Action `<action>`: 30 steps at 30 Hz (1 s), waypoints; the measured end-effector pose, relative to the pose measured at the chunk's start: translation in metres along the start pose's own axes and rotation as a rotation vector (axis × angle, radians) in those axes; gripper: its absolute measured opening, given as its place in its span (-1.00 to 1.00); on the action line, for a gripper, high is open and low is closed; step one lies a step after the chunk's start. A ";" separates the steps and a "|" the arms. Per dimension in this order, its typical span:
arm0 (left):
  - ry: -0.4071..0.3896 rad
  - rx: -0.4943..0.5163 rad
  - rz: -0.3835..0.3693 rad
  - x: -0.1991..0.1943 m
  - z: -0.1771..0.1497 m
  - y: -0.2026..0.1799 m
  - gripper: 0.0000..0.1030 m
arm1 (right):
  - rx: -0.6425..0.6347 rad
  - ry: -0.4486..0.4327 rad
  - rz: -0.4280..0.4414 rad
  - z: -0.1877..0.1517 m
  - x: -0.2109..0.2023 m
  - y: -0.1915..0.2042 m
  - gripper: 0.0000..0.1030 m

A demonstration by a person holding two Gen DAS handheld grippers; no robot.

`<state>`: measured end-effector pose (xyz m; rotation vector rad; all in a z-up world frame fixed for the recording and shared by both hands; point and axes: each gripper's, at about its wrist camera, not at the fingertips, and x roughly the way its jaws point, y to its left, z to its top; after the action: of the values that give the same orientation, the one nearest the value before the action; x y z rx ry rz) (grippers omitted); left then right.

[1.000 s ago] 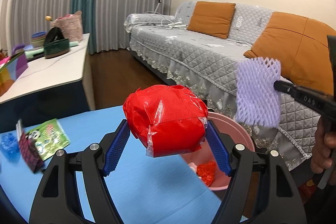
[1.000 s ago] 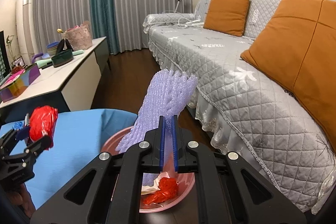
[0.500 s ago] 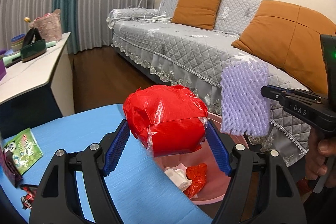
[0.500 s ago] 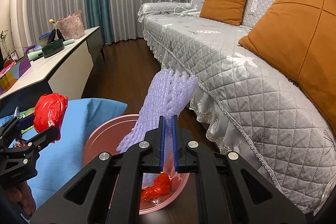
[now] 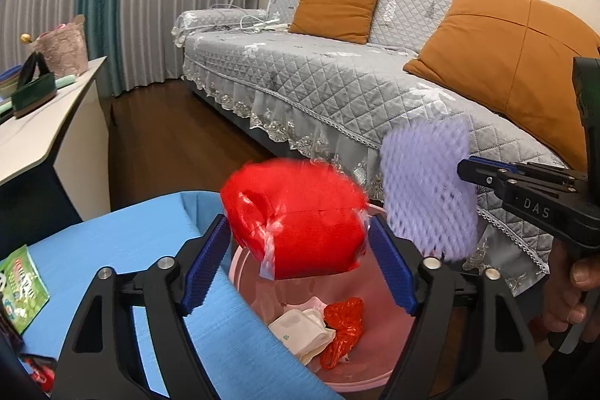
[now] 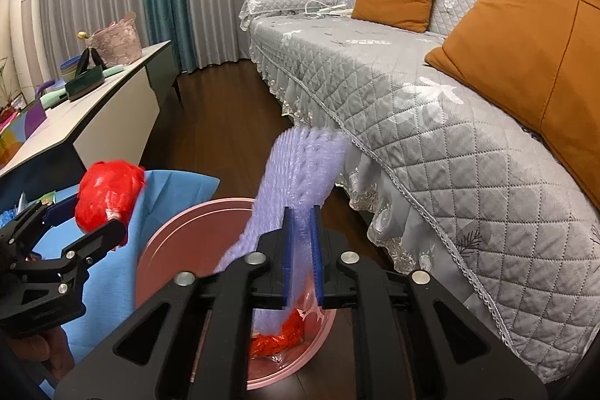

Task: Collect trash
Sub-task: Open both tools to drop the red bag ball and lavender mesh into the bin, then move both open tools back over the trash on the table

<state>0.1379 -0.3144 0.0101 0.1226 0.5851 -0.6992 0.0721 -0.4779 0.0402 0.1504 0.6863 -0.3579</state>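
Note:
A crumpled red plastic bag [image 5: 307, 242] hangs blurred between the blue pads of my left gripper [image 5: 298, 220], whose jaws are opening; thin gaps show at both sides of the bag. It is over the pink basin [image 5: 243, 272]. A purple foam net [image 6: 300, 167] stands between the pads of my right gripper [image 6: 301, 212], also opening, and the net is blurred and loose in the gap above the basin [image 6: 180, 223]. In the left wrist view the net [image 5: 427, 190] sits at the right gripper's tip [image 5: 465, 169]. A white carton [image 5: 300, 328] and a red wrapper [image 5: 345, 321] lie in the basin.
The basin stands on the dark wood floor between the blue table [image 5: 112, 250] and the grey quilted sofa [image 5: 337, 92] with orange cushions. A green snack packet [image 5: 18, 287] lies on the table's left. A white sideboard [image 5: 37, 130] with boxes runs along the left.
Both grippers came down and in over the basin. The left jaws spread off the red bag, which now blurs. The right pads parted and the net slackened between them.

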 end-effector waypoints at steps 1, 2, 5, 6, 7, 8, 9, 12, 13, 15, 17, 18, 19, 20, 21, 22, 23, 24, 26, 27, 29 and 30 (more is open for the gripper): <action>0.000 -0.002 0.000 0.000 0.000 0.001 0.55 | 0.008 0.001 -0.005 0.000 0.000 -0.001 -0.28; -0.002 -0.008 -0.001 -0.001 0.001 0.002 0.55 | 0.015 0.001 -0.009 0.000 0.000 -0.002 -0.07; -0.006 -0.026 0.003 -0.007 0.000 0.006 0.55 | 0.013 -0.002 -0.005 0.001 -0.001 -0.001 -0.02; -0.007 -0.032 0.009 -0.011 0.000 0.008 0.55 | 0.011 -0.006 -0.004 0.001 -0.002 0.001 -0.01; -0.007 -0.035 0.014 -0.014 -0.001 0.010 0.55 | 0.011 -0.008 -0.002 0.002 -0.004 0.001 0.00; -0.007 -0.037 0.018 -0.016 -0.002 0.011 0.55 | 0.012 -0.013 0.002 0.002 -0.006 0.003 0.00; -0.009 -0.038 0.025 -0.022 -0.003 0.012 0.55 | 0.012 -0.017 0.004 0.003 -0.007 0.004 0.00; -0.018 -0.039 0.042 -0.038 -0.003 0.018 0.55 | 0.016 -0.035 0.016 0.006 -0.015 0.008 0.00; -0.021 -0.041 0.048 -0.043 -0.004 0.019 0.55 | 0.018 -0.044 0.023 0.007 -0.019 0.011 0.00; -0.030 -0.047 0.063 -0.058 -0.004 0.024 0.55 | 0.019 -0.062 0.037 0.009 -0.027 0.016 0.00; -0.039 -0.053 0.074 -0.070 -0.003 0.026 0.55 | 0.021 -0.078 0.051 0.011 -0.035 0.022 0.00; -0.045 -0.058 0.083 -0.080 -0.004 0.029 0.55 | 0.020 -0.086 0.059 0.012 -0.040 0.026 0.00; -0.049 -0.061 0.091 -0.088 -0.004 0.032 0.55 | 0.019 -0.093 0.065 0.012 -0.044 0.030 0.00; -0.052 -0.064 0.099 -0.095 -0.005 0.034 0.55 | 0.018 -0.102 0.074 0.013 -0.048 0.035 0.00; -0.057 -0.067 0.109 -0.105 -0.005 0.037 0.54 | 0.018 -0.107 0.079 0.013 -0.051 0.037 0.00; -0.059 -0.069 0.116 -0.110 -0.005 0.039 0.54 | 0.020 -0.114 0.090 0.014 -0.056 0.042 0.00; -0.063 -0.072 0.123 -0.117 -0.005 0.041 0.53 | 0.022 -0.120 0.101 0.014 -0.060 0.047 0.00; -0.067 -0.074 0.133 -0.128 -0.006 0.045 0.53 | 0.021 -0.124 0.110 0.015 -0.063 0.051 0.00; -0.074 -0.071 0.147 -0.142 -0.006 0.050 0.51 | 0.011 -0.138 0.129 0.015 -0.072 0.063 0.00; -0.080 -0.069 0.159 -0.152 -0.007 0.053 0.51 | 0.004 -0.144 0.137 0.015 -0.075 0.068 0.00; -0.090 -0.069 0.178 -0.170 -0.009 0.061 0.49 | -0.013 -0.157 0.160 0.015 -0.082 0.084 0.00; -0.095 -0.070 0.189 -0.178 -0.010 0.065 0.49 | -0.019 -0.159 0.168 0.015 -0.084 0.088 0.00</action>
<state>0.0656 -0.1602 0.0935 0.0773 0.4987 -0.4980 0.0539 -0.3769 0.1074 0.1589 0.5152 -0.1999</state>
